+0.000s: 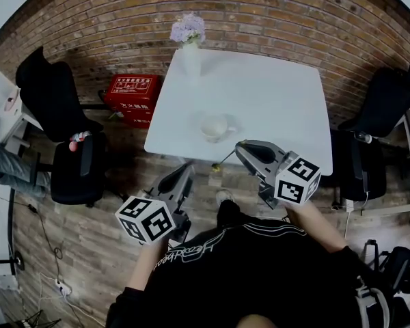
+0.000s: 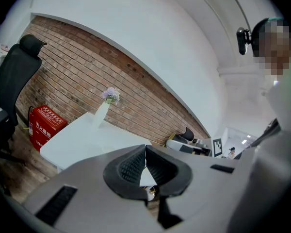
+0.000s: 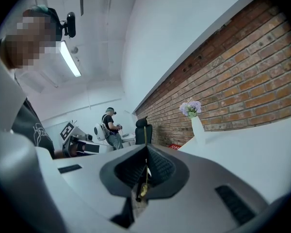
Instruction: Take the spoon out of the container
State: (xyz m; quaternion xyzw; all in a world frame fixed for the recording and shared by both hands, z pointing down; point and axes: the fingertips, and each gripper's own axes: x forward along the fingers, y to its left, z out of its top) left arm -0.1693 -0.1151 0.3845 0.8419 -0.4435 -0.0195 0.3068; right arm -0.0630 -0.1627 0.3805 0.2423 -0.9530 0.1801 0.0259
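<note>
A white cup-like container (image 1: 214, 126) sits on a saucer near the front of the white table (image 1: 273, 101). My right gripper (image 1: 240, 147) hangs over the table's front edge, to the right of and nearer than the container, shut on a thin spoon (image 1: 224, 160). The spoon slants down-left off the table and ends in a gold tip. In the right gripper view the spoon (image 3: 146, 173) runs as a thin stem between the pressed pads of the right gripper (image 3: 146, 152). My left gripper (image 1: 188, 168) is lower and left, off the table, shut and empty, as the left gripper view (image 2: 145, 152) also shows.
A white vase with lilac flowers (image 1: 189, 43) stands at the table's far left corner. Black office chairs (image 1: 61, 115) (image 1: 379, 125) flank the table, and a red box (image 1: 131, 96) lies on the floor by the brick wall. Another person (image 3: 111, 127) stands far off.
</note>
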